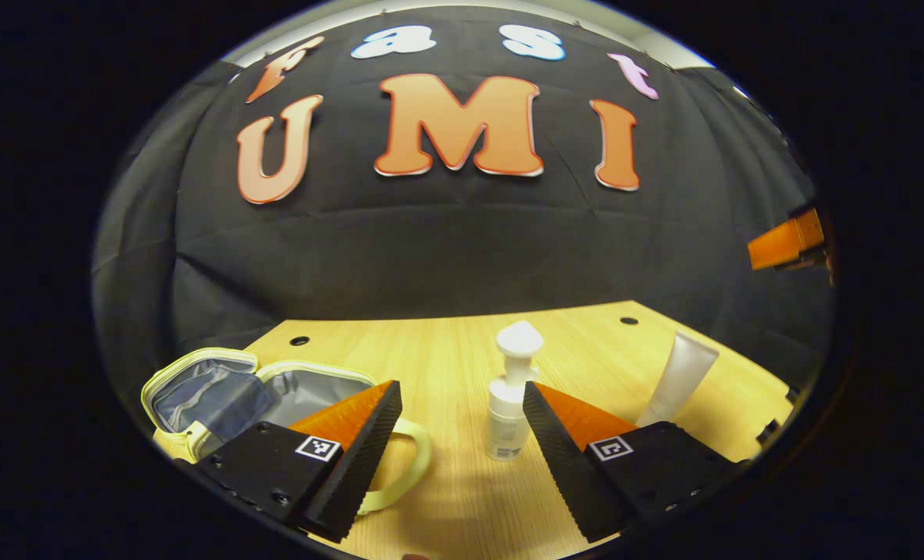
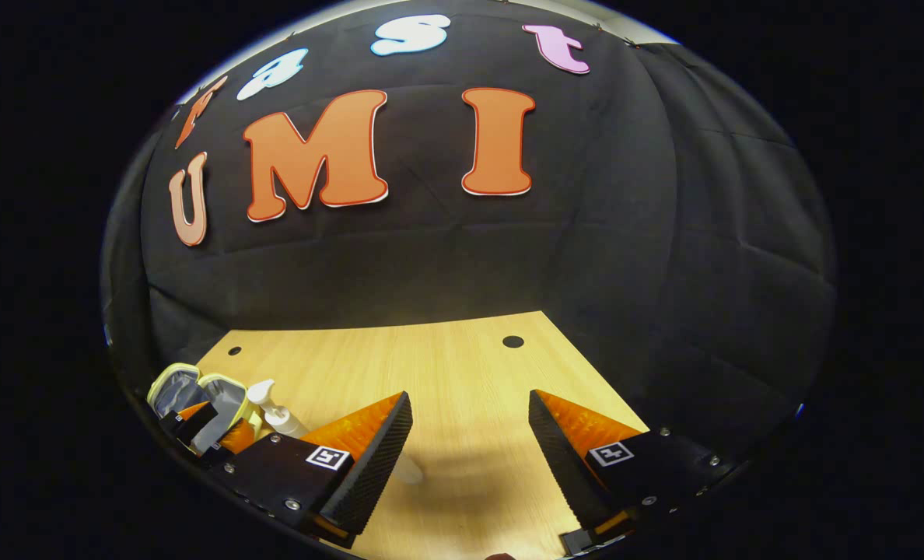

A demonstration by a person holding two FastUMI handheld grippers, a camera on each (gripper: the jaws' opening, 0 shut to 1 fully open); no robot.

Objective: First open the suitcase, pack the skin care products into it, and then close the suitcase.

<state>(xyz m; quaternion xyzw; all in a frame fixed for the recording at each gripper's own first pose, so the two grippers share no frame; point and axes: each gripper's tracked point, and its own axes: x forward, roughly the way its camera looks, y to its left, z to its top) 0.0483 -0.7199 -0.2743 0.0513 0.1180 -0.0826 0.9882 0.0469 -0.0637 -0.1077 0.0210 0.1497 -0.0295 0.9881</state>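
step one is complete: the case (image 1: 221, 389) lies unzipped on the table (image 1: 446, 365), lid folded back, grey lining exposed. its handle (image 1: 407, 467) points toward the left gripper (image 1: 462, 435). no product can be seen inside, though part of the interior is hidden behind a finger.

packing is not yet begun. the pump bottle (image 1: 511, 404) stands upright just right of the case, between the left gripper's jaws, which are spread wide and touch nothing. the tube (image 1: 678, 381) stands on its cap further right, well apart from the case.

in the right gripper view, the right gripper (image 2: 470, 443) hovers over bare table, jaws apart and empty. the case (image 2: 197, 393) and bottle (image 2: 275, 412) sit at the far left.

remaining, by judgement: grasp bottle, place in case; repeat for tube; close lid.
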